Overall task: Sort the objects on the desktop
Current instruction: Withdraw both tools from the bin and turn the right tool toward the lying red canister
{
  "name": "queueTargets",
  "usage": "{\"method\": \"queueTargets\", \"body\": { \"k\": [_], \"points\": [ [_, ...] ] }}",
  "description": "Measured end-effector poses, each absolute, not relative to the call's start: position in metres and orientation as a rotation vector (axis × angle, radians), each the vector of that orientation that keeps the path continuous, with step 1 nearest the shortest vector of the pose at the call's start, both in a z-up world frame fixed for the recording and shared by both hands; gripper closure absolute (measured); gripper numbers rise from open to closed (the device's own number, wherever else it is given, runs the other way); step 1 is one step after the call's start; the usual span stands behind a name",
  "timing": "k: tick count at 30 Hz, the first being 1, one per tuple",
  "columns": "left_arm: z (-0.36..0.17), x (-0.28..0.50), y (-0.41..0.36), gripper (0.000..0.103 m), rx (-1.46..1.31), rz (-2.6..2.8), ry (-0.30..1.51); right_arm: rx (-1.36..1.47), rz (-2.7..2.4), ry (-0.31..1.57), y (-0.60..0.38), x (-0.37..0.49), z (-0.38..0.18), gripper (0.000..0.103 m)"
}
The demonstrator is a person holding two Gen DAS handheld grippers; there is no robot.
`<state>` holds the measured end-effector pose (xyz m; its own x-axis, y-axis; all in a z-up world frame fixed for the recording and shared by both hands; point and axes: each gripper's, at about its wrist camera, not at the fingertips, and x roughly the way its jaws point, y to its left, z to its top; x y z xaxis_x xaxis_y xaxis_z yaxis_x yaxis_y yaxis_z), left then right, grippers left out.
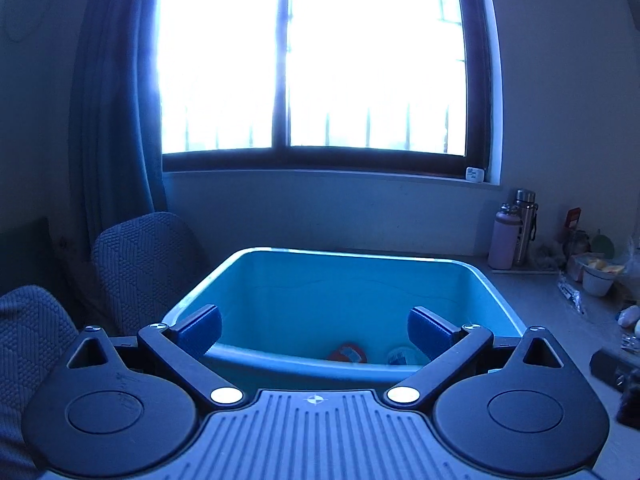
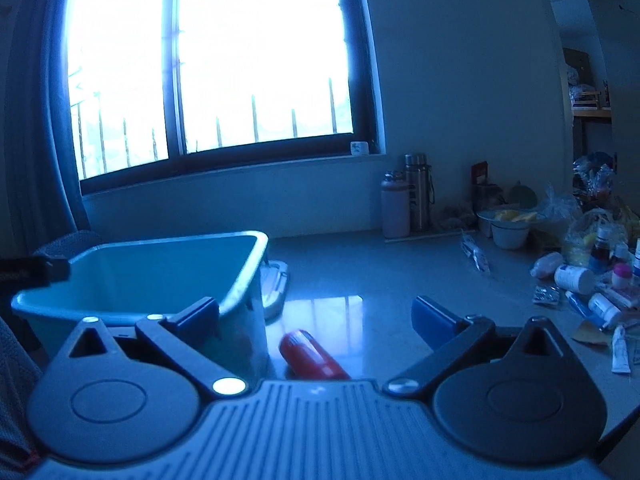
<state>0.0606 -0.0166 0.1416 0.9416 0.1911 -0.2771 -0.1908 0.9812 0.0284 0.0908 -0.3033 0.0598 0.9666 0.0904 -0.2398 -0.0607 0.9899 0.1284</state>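
A teal plastic bin (image 1: 344, 264) stands on the grey table. My left gripper (image 1: 314, 330) is open and empty, held above the bin's near rim. In the bin lie a red item (image 1: 349, 353) and a round blue-white item (image 1: 400, 356). In the right wrist view the bin (image 2: 168, 264) is at the left. My right gripper (image 2: 316, 316) is open and empty above the table beside the bin. A red cylinder (image 2: 312, 356) lies on the table between its fingers, close to the gripper body.
Two bottles (image 2: 406, 200) stand by the wall under the window. A white bowl (image 2: 510, 226), bags, tubes and small bottles (image 2: 576, 278) clutter the right side. A white object (image 2: 276, 288) lies behind the bin. Two chairs (image 1: 140, 268) stand at the left.
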Motion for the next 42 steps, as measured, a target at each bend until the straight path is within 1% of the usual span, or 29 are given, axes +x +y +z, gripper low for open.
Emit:
{"method": "queueTargets", "body": {
  "k": [3,7,12,19,24,30,42],
  "points": [
    [0.133,0.04,-0.02,0.002,-0.02,0.208,0.283,0.111,0.058,0.311,-0.31,0.085,0.043,0.0],
    [0.115,0.02,-0.023,0.002,-0.056,0.197,0.307,0.184,0.052,0.368,-0.32,0.074,0.023,0.0],
    [0.091,0.013,-0.03,0.002,-0.007,0.162,0.35,0.165,0.007,0.387,-0.321,0.06,0.009,0.0],
    [0.058,0.003,-0.023,0.002,0.009,0.146,0.418,0.096,-0.001,0.368,-0.317,0.045,0.004,0.0],
    [0.048,-0.001,-0.018,0.002,0.015,0.126,0.426,0.084,0.007,0.393,-0.311,0.044,-0.004,0.0],
    [0.031,0.0,-0.014,0.002,0.023,0.125,0.491,0.097,0.029,0.435,-0.304,0.047,-0.014,0.0],
    [0.03,0.016,0.005,0.002,-0.002,0.158,0.527,0.131,0.035,0.504,-0.3,0.069,-0.025,0.0]
  ]
}}
